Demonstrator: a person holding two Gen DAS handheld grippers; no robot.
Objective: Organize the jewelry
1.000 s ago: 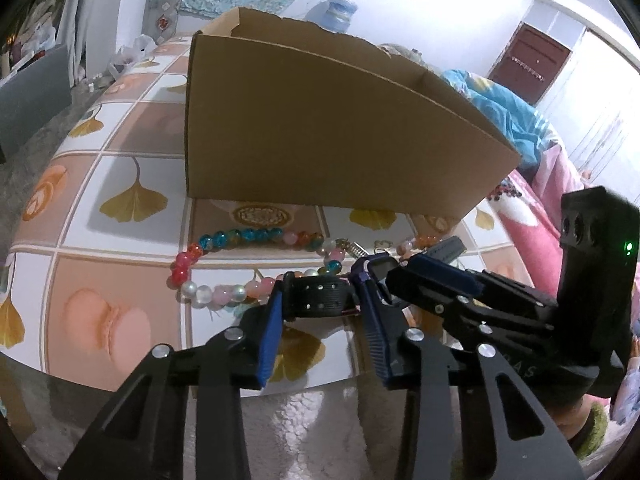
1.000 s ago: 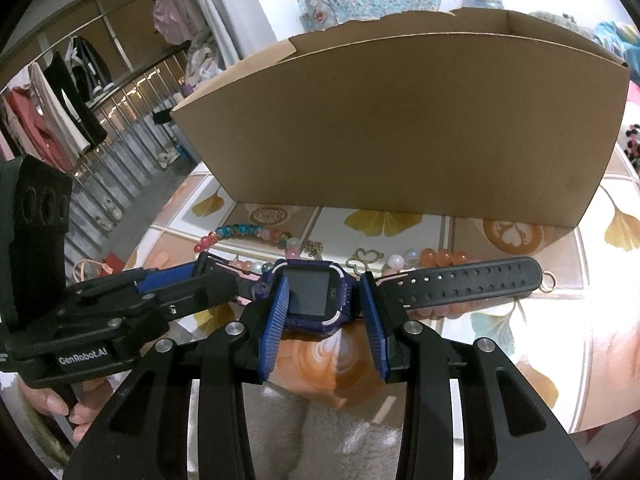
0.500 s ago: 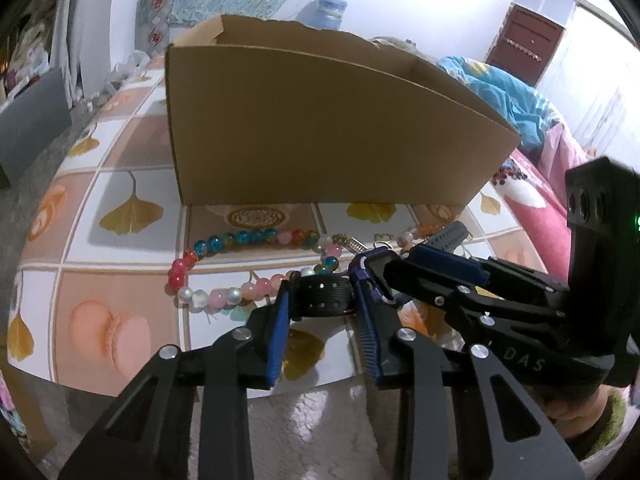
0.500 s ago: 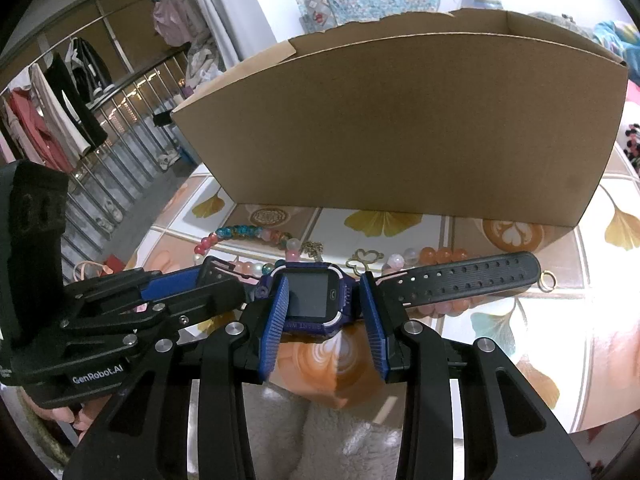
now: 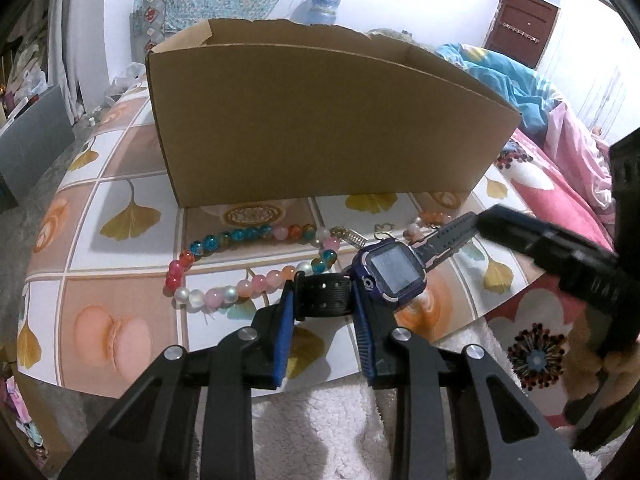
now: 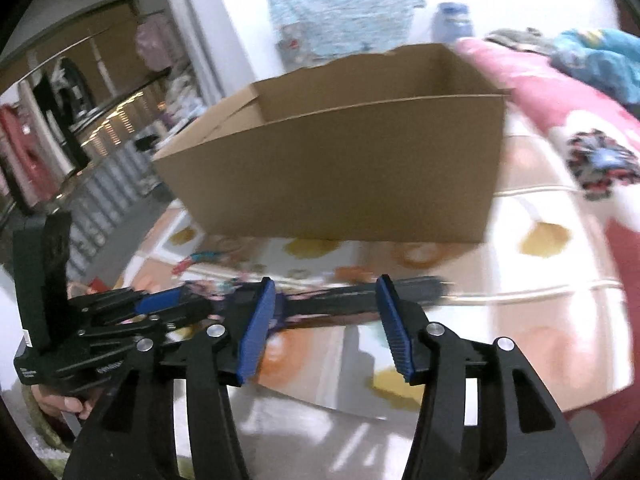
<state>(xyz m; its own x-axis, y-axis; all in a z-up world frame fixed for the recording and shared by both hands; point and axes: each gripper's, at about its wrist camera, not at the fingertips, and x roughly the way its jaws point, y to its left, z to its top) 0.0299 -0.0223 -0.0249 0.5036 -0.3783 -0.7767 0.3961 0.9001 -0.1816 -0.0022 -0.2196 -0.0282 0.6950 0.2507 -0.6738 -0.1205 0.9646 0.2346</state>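
A purple smartwatch (image 5: pixel 394 270) with a black strap lies at the table's front edge. My left gripper (image 5: pixel 323 300) is shut on the strap's near end (image 5: pixel 322 294). My right gripper (image 6: pixel 326 322) is open, its jaws spread wide, pulled back just in front of the watch strap (image 6: pixel 340 302), which looks blurred there. It also shows at the right of the left wrist view (image 5: pixel 552 248). A colourful bead necklace (image 5: pixel 224 264) lies on the table left of the watch. An open cardboard box (image 5: pixel 320 120) stands behind them.
The round table (image 5: pixel 120 280) has a tile-and-ginkgo-leaf cloth. A small metal clasp (image 5: pixel 352 236) lies by the beads. A pink floral bed (image 5: pixel 560 168) is at the right, and white fleece (image 5: pixel 320 432) lies below the table edge.
My right gripper let go of the watch face, opened wide and drew back and up. My left gripper still holds the strap, and the watch face now shows uncovered.
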